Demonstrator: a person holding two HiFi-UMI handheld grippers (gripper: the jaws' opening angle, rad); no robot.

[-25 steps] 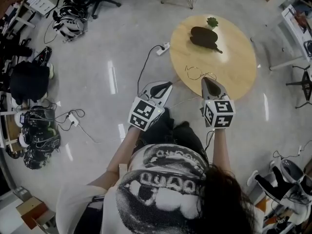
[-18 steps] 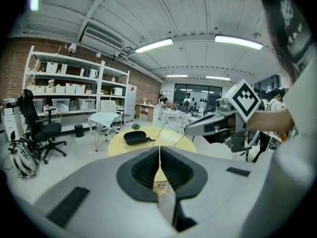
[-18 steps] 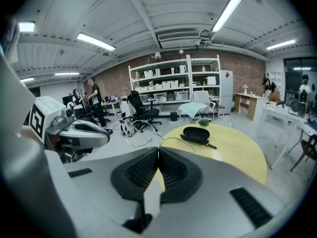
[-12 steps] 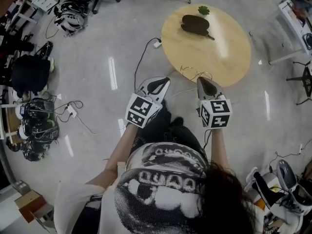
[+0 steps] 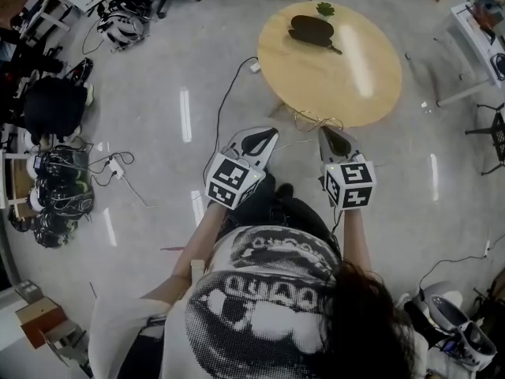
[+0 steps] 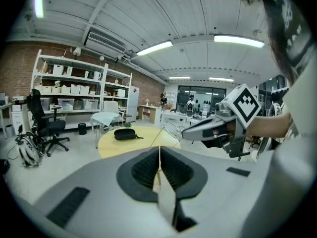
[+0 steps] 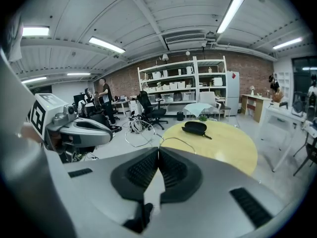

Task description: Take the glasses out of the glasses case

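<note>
1. The left gripper has its jaws pressed together; its own view shows a thin wire arm of the glasses rising out of the seam between the pads, so it is pinching the glasses by that arm.
2. The right gripper is likewise closed; in its view the pads meet and a fine wire curves up from between them to the lens rims just beyond the tips.
3. The glasses are thin-rimmed wire ones; they hang in the air between the two sets of jaws, a little ahead of both tips, and clear of the case.
4. The two grippers are held side by side, tips pointing the same way and tilted somewhat downward; each shows in the other's view, just to the side.
5. The glasses case is dark and lies well ahead of the jaws, on the far part of the round wooden table; whether its lid is up I cannot tell.
6. A small green plant stands just beyond the case, farther still from the jaws.
7. The table's near edge sits just ahead of the jaw tips; the person stands on the floor short of it.
8. A power strip lies on the floor ahead and left of the left jaws.
</note>
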